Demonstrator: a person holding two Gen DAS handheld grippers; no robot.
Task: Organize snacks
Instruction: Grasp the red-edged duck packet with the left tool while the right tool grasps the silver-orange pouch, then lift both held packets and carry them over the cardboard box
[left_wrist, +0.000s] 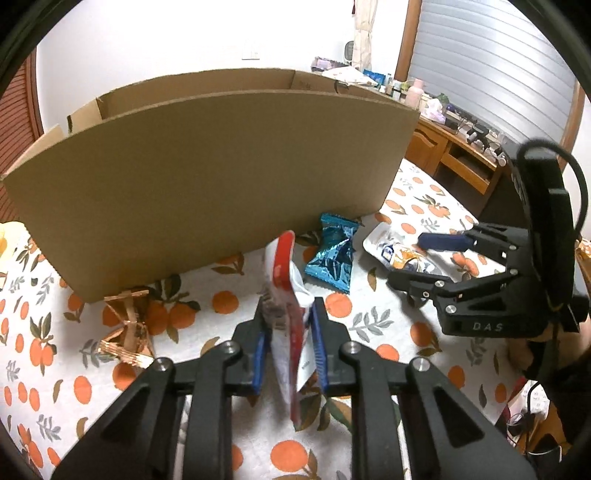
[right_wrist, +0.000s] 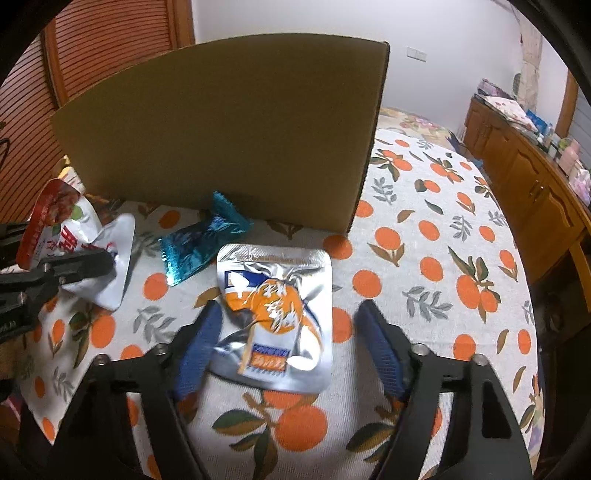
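Ahead, cardboard box (left_wrist: 207, 177); left tool (left_wrist: 286, 332) clamping red-white packet (left_wrist: 284, 280), right tool (right_wrist: 284, 325) agape around silver pouch (right_wrist: 275, 291).

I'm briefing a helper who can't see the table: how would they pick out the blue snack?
Find the big cardboard box standing on the orange-print tablecloth. At the foot of its near wall lies the blue foil packet, between a red-and-white pouch and a silver-and-orange pouch. It alone is shiny teal, crinkled, with twisted ends.
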